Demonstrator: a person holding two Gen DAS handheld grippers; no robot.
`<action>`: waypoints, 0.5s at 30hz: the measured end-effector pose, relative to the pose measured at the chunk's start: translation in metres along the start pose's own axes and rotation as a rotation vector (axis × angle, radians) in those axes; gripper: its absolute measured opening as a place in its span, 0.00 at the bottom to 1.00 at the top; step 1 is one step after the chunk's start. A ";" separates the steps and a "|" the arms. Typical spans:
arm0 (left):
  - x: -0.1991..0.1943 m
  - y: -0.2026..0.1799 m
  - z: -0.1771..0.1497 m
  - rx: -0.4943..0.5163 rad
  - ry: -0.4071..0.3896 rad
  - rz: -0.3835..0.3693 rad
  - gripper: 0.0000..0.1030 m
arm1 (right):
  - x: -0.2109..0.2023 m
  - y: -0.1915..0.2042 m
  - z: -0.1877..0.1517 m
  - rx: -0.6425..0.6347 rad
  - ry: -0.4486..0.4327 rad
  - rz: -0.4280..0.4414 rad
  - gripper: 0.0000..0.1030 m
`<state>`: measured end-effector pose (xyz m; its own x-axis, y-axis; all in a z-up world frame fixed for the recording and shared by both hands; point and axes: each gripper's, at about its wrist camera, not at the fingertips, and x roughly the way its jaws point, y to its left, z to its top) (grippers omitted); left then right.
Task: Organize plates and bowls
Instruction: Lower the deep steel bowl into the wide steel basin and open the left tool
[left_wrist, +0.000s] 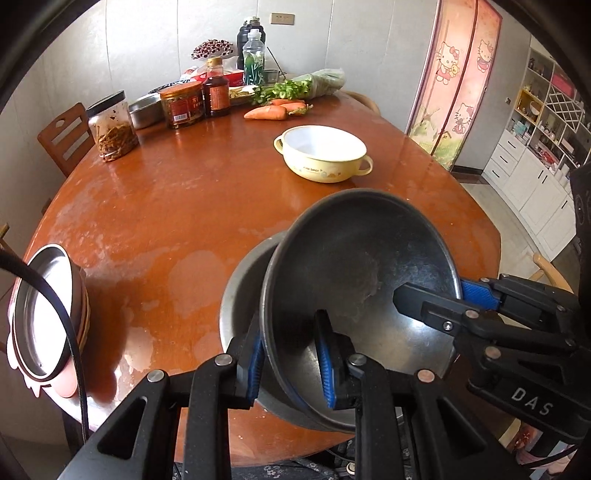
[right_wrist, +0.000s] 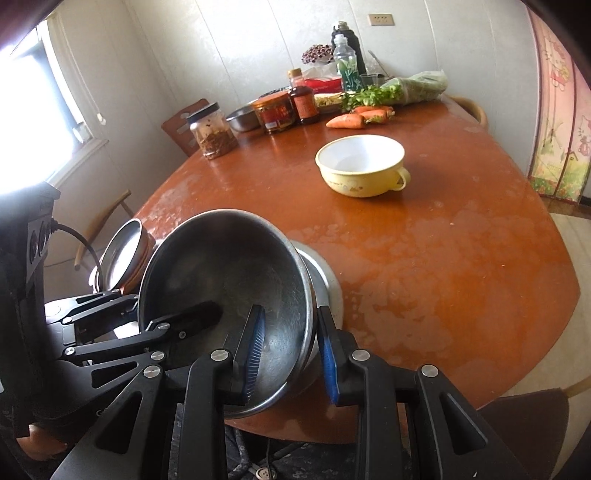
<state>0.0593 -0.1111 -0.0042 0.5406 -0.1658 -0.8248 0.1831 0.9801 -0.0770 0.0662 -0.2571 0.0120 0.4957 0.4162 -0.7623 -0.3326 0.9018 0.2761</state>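
Note:
I hold a dark steel bowl (left_wrist: 362, 258) (right_wrist: 229, 266) tilted, with both grippers on its rim. My left gripper (left_wrist: 291, 358) (right_wrist: 147, 314) is shut on the near left rim, one blue pad inside and one outside. On the opposite rim my right gripper (right_wrist: 291, 354) (left_wrist: 454, 295) is shut the same way. Just under the held bowl, a second steel bowl (left_wrist: 240, 295) (right_wrist: 325, 280) rests on the wooden table (left_wrist: 166, 206) (right_wrist: 443, 258). Whether the two bowls touch I cannot tell. A yellow two-handled bowl (left_wrist: 321, 155) (right_wrist: 362, 166) stands further back.
A stack of plates (left_wrist: 44, 317) (right_wrist: 122, 258) sits at the table's left edge. Jars (left_wrist: 110, 125), a sauce bottle (left_wrist: 216, 88), a steel dish (left_wrist: 146, 109), carrots (left_wrist: 266, 112) and greens (left_wrist: 306, 85) crowd the far end. Chairs stand around the table.

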 end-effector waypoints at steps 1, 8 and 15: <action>0.000 0.002 0.000 -0.004 0.000 -0.002 0.24 | 0.003 0.001 0.000 -0.003 0.005 0.000 0.29; 0.003 0.009 -0.001 -0.007 -0.005 0.004 0.24 | 0.016 0.007 -0.001 -0.033 0.022 -0.036 0.29; 0.007 0.005 -0.002 0.013 -0.019 0.025 0.24 | 0.015 0.007 -0.002 -0.051 0.013 -0.064 0.29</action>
<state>0.0619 -0.1070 -0.0115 0.5606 -0.1432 -0.8156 0.1799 0.9825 -0.0488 0.0697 -0.2444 0.0018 0.5069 0.3562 -0.7850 -0.3410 0.9192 0.1969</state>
